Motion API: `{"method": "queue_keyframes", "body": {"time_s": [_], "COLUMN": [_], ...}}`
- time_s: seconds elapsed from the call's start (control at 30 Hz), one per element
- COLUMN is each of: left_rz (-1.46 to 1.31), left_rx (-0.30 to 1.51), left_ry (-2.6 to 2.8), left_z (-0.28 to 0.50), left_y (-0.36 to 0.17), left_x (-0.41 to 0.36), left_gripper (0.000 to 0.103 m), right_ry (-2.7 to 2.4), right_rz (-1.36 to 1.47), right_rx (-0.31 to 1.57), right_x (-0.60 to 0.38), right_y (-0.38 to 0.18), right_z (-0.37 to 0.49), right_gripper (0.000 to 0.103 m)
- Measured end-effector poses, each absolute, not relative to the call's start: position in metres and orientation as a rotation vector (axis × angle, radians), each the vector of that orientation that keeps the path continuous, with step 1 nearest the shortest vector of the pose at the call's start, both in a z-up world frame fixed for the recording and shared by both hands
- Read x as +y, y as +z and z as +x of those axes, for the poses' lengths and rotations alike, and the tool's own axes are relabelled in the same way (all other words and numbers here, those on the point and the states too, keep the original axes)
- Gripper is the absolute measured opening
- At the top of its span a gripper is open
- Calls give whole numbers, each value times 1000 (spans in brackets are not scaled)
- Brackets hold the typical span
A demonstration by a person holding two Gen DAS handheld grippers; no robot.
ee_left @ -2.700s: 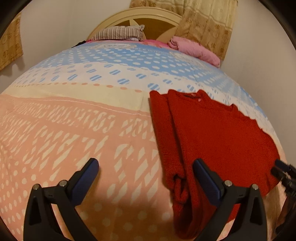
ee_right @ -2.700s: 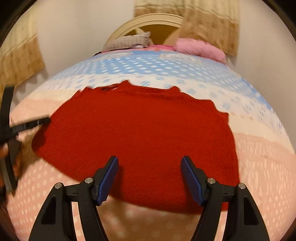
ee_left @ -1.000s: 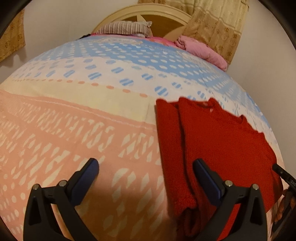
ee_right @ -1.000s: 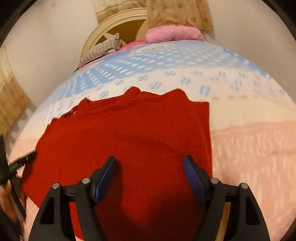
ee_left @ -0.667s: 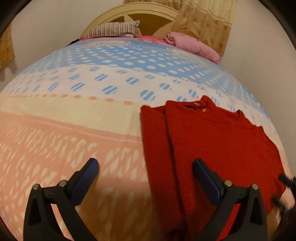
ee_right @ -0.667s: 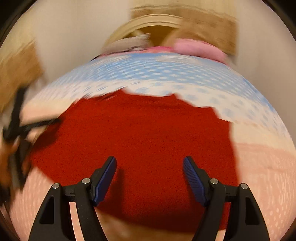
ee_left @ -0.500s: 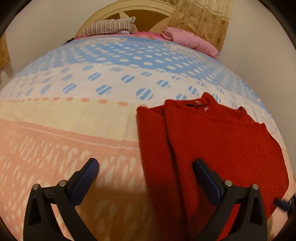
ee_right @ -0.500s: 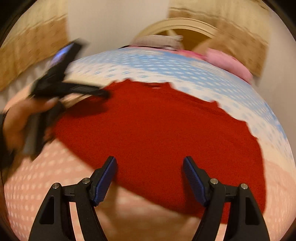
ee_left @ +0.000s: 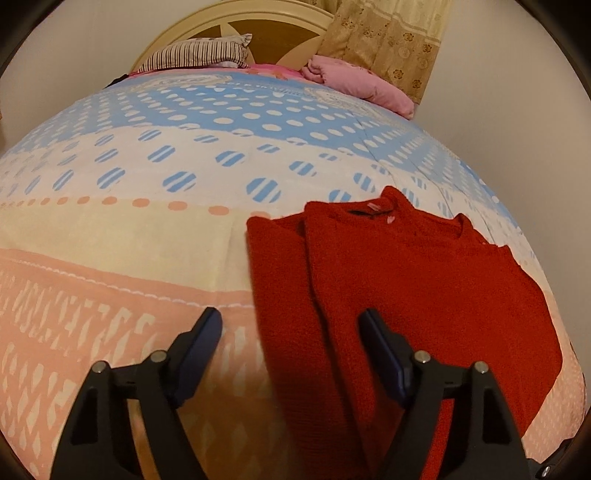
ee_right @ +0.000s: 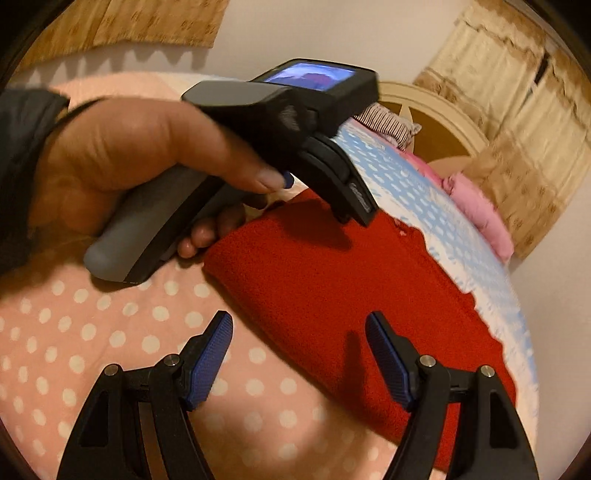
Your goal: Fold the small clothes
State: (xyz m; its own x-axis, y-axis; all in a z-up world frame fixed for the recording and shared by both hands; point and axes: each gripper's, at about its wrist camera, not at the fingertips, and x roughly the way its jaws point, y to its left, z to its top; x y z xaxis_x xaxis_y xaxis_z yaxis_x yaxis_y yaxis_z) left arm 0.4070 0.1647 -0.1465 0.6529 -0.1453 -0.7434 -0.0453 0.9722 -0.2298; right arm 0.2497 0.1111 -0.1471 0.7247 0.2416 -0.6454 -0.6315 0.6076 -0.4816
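A red sweater [ee_left: 413,295] lies flat on the bed [ee_left: 147,229], one side strip already turned in, likely to narrow it for folding. The left tongs [ee_left: 291,349] are closing over its near left edge, nothing pinched yet, seemingly for the next fold. The right tongs [ee_right: 299,354] hang apart and empty above the near hem, ready to take it.

The bed [ee_left: 147,229] wears a spread banded blue, cream and pink; a red sweater [ee_left: 424,280] lies flat on it; beyond the sweater, a striped pillow [ee_left: 199,55] and pink bundle [ee_left: 362,83] sit by the headboard [ee_left: 240,22].
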Motion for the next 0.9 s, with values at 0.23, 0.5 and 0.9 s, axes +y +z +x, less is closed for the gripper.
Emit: {"method": "queue_keyframes", "body": {"time_s": [0.23, 0.5, 0.9], "left_rz": [-248, -285, -347], "left_rx": [861, 834, 841], "left_ry": [-69, -144, -184], "left_z": [408, 404, 407], "left_y": [-147, -146, -148], "left_x": [167, 168, 173], "left_gripper": [79, 44, 45], "right_ry": [505, 515, 497], "right_rz": [-764, -808, -835], "right_rx": [569, 536, 524], "right_x": [119, 131, 132], "right_y": [-146, -157, -158], "right_z": [261, 248, 240], "right_gripper": [75, 38, 31]}}
